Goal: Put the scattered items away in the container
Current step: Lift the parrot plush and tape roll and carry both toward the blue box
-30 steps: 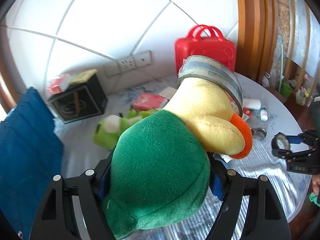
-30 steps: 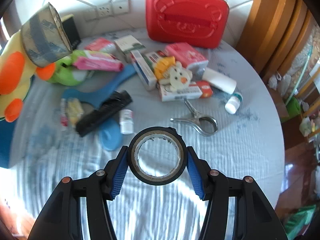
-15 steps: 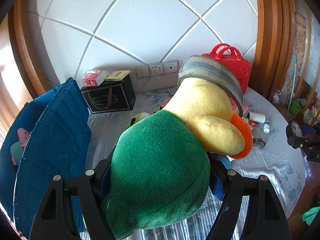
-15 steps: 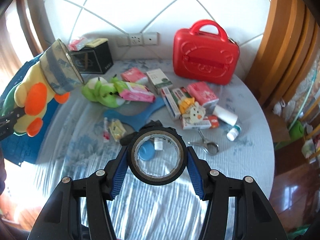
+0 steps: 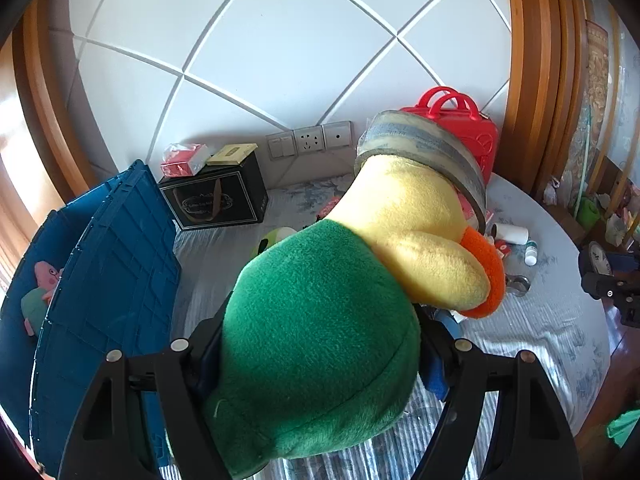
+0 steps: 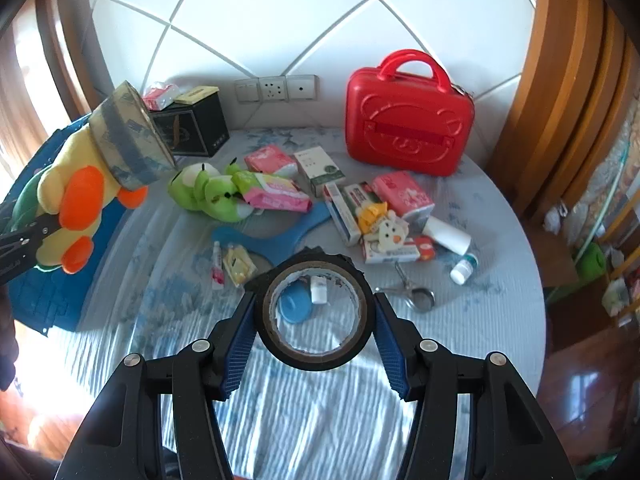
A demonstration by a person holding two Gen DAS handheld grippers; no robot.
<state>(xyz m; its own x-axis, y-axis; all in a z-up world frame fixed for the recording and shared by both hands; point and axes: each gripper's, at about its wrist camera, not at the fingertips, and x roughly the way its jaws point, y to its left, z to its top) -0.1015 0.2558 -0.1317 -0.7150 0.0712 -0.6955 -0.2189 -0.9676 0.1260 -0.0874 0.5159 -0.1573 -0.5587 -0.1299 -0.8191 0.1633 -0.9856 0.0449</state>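
- Left tool [image 5: 320,364]: closed on the green body of the plush duck [image 5: 320,320], jaws wide apart because the body is bulky. The duck hangs clear of the bench [image 6: 460,320], above its left edge.
- Right tool [image 6: 316,316]: closed at medium width on the black tape roll [image 6: 316,316], pads on the outer rim at 2 opposite sides. The roll is held above the near middle of the bench.
- Container: the blue crate [image 5: 100,260] stands at the left edge of the bench, just beside the duck. Its lid flap stands open, and a pink plush toy [image 5: 44,276] already lies inside.
- Handling, duck: judged light and soft. The body compresses under the pads, so the head and the grey band [image 5: 424,152] around it can swing. Grip mid-body, as now.
- Handling, tape roll: judged stiff and light. The smooth rim may slip if tilted; keep the pads across the full diameter.
- Remaining items: green frog plush [image 6: 208,192], pink packets, cartons, a small bottle [image 6: 464,268] and metal tongs [image 6: 412,290] lie across the middle of the bench.
- Clearance: the near edge of the bench is open. The black box [image 5: 216,200] stands at the far left corner, near the crate; the red case [image 6: 408,120] stands at the far edge.
- Caution: both tools head for 1 opening; enter 1 at a time, clear of the raised flap.
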